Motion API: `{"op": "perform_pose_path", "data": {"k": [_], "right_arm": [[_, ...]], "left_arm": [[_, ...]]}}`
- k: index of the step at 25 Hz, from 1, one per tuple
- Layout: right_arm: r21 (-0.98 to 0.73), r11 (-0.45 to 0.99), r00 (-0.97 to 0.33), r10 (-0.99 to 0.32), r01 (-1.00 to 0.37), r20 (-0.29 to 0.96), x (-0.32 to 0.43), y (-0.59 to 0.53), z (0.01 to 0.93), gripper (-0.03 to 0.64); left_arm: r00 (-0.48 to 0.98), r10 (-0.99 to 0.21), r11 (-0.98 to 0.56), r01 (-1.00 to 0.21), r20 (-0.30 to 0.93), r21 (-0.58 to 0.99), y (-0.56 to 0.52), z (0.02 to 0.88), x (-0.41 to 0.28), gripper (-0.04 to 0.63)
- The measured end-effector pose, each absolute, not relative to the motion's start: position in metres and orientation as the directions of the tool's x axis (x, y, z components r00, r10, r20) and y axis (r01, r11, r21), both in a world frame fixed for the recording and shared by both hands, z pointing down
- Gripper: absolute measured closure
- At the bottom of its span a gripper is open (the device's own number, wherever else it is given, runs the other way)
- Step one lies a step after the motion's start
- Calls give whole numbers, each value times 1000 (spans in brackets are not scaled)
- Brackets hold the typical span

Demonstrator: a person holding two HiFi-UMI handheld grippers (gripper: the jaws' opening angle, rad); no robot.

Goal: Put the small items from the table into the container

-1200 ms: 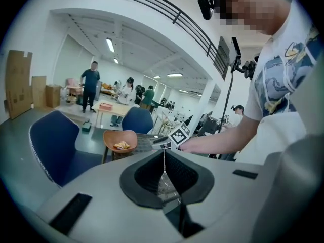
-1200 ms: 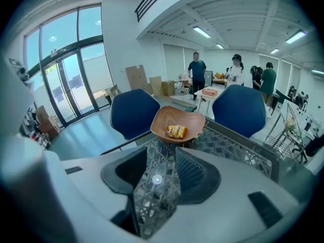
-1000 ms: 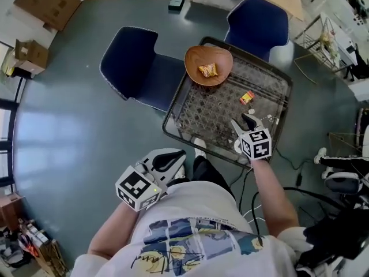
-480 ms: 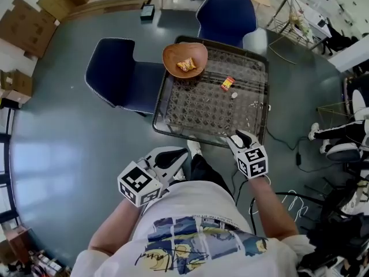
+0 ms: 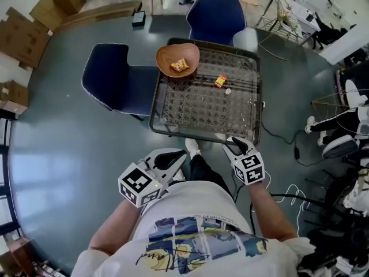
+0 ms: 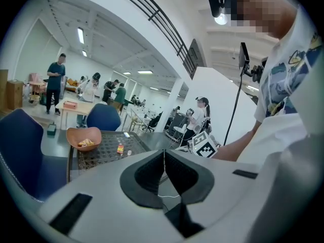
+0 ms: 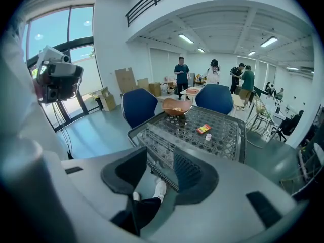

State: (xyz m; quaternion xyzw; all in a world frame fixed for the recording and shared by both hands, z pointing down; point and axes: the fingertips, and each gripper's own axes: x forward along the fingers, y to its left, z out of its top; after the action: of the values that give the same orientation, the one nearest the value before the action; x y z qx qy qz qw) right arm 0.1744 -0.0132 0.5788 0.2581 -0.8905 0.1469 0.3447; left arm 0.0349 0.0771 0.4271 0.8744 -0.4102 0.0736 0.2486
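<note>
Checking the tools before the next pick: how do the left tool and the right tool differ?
The left tool has its jaws together; the right tool has them apart. The left tool is beside the person's leg, off the table; the right tool is at the table's near edge. Both are empty.

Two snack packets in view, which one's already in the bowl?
The orange-yellow packet, lying inside the brown bowl. The red-and-yellow packet is out on the mesh tabletop, beside a small white item.
</note>
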Motion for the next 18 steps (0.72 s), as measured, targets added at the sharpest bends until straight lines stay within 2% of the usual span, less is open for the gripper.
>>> {"op": "perform_pose_path", "data": {"k": [8, 18], "right_arm": [[-68, 821, -620, -370, -567, 692, 175, -30, 580, 449], [-12, 825, -558, -371, -565, 742, 172, -129, 631, 449]], "left_arm": [[648, -681, -541, -759, 342, 362, 72, 425, 32, 586], [610, -708, -486, -786, 356, 382, 31, 428, 12, 586]]}}
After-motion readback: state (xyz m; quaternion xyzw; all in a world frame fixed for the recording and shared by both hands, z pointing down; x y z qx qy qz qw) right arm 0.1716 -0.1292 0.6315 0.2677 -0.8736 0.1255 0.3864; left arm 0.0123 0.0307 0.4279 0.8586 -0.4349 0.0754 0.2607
